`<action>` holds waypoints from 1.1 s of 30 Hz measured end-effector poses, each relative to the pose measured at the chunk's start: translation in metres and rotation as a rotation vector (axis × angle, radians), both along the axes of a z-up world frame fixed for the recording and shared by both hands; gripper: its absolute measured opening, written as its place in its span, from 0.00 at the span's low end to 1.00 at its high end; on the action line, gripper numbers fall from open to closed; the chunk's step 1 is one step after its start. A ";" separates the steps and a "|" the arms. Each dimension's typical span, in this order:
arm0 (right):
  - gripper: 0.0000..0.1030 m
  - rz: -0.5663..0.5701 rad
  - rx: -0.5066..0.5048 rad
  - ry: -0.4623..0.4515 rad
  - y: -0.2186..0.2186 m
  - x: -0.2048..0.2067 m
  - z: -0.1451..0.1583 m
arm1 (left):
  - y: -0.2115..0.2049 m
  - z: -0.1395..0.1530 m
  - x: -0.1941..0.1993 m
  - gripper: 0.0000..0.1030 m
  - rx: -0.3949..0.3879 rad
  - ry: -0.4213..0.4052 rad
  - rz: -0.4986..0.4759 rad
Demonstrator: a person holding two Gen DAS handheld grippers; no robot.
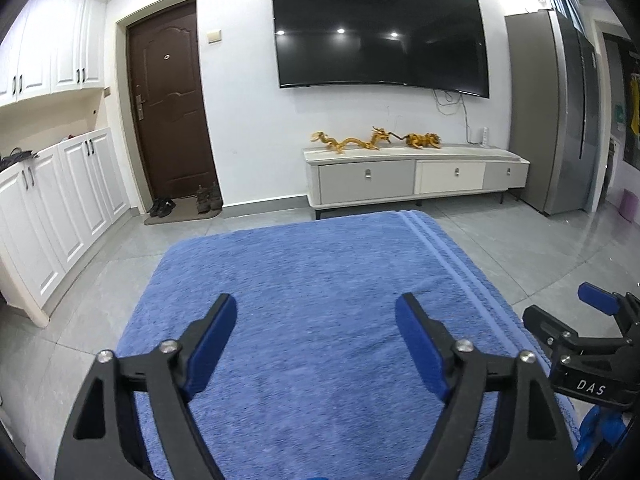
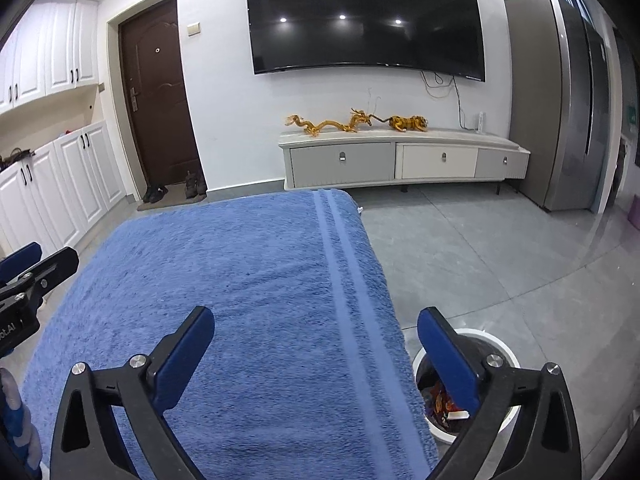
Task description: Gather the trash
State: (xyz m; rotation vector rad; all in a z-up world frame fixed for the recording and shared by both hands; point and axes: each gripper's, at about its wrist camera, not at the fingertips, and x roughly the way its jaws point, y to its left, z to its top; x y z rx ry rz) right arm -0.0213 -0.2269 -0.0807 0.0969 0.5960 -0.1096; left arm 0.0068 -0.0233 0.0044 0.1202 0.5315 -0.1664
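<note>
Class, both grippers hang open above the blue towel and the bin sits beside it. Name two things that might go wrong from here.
1. The white bin stands on the floor right at the towel edge, under the right gripper; a low sweep might tip it.
2. The left gripper and the right are near each other, so they might collide.
</note>
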 end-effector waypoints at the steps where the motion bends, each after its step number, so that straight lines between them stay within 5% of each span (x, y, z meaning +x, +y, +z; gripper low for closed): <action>1: 1.00 -0.002 -0.005 -0.001 0.002 0.001 0.000 | 0.006 0.000 0.000 0.85 -0.006 -0.003 0.010; 15: 1.00 -0.035 -0.076 0.010 0.036 0.011 -0.008 | 0.066 -0.012 0.007 0.95 -0.043 -0.005 0.155; 33: 1.00 -0.015 -0.103 0.077 0.066 0.026 -0.033 | 0.120 -0.059 0.016 0.95 -0.116 0.174 0.175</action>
